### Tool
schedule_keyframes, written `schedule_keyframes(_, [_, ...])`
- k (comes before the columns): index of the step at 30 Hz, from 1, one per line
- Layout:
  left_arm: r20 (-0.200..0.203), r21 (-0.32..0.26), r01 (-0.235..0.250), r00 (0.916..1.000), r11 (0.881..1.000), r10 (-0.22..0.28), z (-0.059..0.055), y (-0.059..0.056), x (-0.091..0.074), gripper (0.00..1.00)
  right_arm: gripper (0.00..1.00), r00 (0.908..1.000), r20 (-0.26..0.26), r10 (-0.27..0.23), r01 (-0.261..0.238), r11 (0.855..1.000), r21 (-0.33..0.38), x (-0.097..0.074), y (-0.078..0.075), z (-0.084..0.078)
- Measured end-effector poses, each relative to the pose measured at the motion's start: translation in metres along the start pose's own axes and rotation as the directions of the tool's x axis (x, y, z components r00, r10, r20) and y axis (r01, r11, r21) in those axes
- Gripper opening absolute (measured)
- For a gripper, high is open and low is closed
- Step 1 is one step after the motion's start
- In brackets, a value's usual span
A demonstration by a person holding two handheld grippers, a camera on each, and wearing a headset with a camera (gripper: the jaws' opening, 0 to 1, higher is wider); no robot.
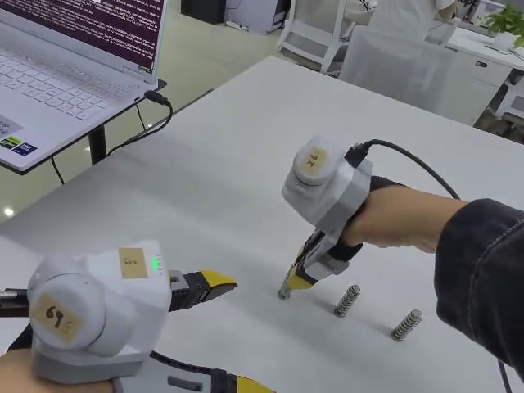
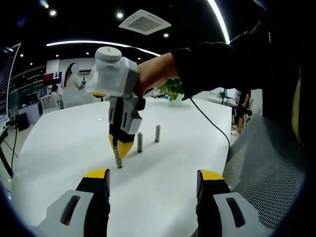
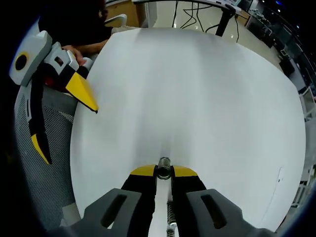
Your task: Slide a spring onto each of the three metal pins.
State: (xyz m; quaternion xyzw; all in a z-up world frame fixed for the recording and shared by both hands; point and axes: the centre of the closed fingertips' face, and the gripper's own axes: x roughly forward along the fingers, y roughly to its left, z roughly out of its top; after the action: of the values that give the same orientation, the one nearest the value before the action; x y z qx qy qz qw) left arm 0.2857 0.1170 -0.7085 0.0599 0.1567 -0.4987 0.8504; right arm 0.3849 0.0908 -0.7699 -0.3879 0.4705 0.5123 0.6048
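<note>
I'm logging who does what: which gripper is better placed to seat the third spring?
Right. The right gripper is shut on the spring, holding it upright on the table beside the two other springs; the left gripper hangs open, apart.

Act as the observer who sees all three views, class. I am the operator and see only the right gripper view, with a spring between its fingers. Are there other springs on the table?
Observer: Yes, two. In the left gripper view a nearer spring and a farther spring stand upright just beyond the right gripper.
Operator: Does my spring reach the table?
Observer: It appears to. The held spring is upright, with its lower end down at the table.
Operator: Anything else nearby?
Observer: The head view shows an open laptop past the table's far left edge.
</note>
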Motion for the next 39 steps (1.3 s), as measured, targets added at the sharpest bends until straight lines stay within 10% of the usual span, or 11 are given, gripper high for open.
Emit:
schedule_keyframes(20, [-0.011, 0.004, 0.007, 0.9999, 1.0, -0.007, -0.001, -0.002, 0.001, 0.68, 0.16, 1.0, 0.003, -0.007, 0.007, 1.0, -0.01, 0.008, 0.005, -0.003])
schedule_keyframes(39, [-0.022, 0.02, 0.022, 0.9995, 1.0, -0.021, 0.002, -0.005, 0.004, 0.69, 0.55, 0.9868, 0.128, -0.1, 0.095, 0.995, 0.039, -0.015, -0.007, -0.006])
